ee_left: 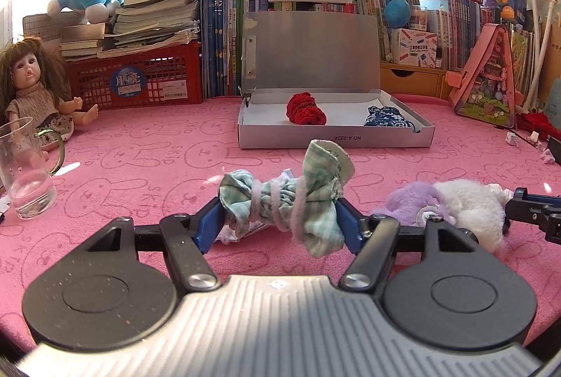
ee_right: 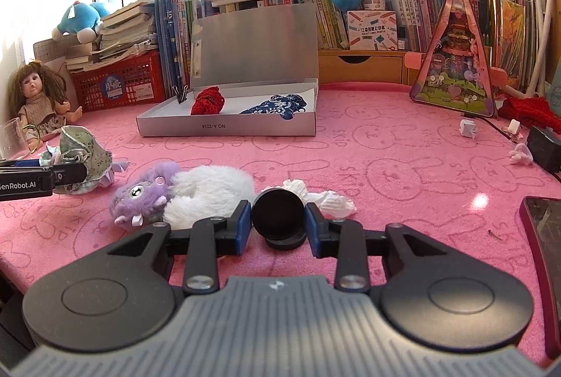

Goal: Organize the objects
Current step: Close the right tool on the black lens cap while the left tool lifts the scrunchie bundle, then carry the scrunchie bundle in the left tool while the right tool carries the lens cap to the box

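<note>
My left gripper (ee_left: 280,223) is shut on a green checked cloth bundle (ee_left: 291,198) tied with pink cord, held just above the pink mat; the bundle also shows in the right wrist view (ee_right: 82,159). My right gripper (ee_right: 278,223) is shut on a black round compact (ee_right: 278,212). An open grey box (ee_left: 333,140) stands ahead on the mat, holding a red knit piece (ee_left: 305,109) and a blue patterned pouch (ee_left: 387,117). A purple and white plush (ee_right: 182,193) lies between the two grippers.
A glass mug (ee_left: 26,170) and a doll (ee_left: 31,86) are at the left. Crumpled tissue (ee_right: 329,198) lies past the compact. Books, red baskets and plush toys line the back. A pink triangular toy case (ee_right: 459,61), a black adapter (ee_right: 545,147) and a dark phone (ee_right: 543,237) are at the right.
</note>
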